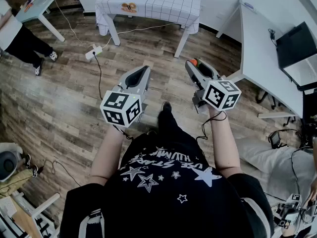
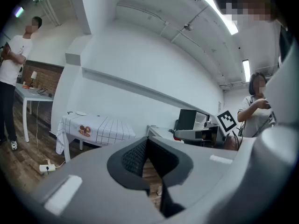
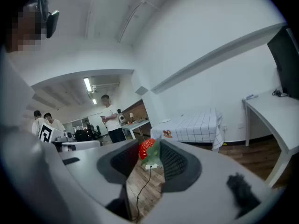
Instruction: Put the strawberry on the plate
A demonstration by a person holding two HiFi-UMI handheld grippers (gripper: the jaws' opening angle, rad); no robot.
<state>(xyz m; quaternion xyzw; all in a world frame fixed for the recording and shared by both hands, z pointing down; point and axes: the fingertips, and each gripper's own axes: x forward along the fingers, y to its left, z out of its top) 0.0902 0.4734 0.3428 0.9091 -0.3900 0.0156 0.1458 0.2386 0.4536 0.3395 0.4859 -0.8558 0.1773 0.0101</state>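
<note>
Two grippers noted, held out near level above wooden floor [image 1: 64, 98]. Found right gripper [image 1: 193, 63] clamped on strawberry [image 3: 146, 148], with red fruit and green leaf pinched at the jaw tips. Found left gripper [image 2: 147, 141] closed, pads meeting at the tips with nothing between. Located plate [image 2: 81, 113] on checked-cloth table [image 1: 163, 4] across the floor, well apart from strawberry. Recorded white desk [image 1: 262, 48] at right.
</note>
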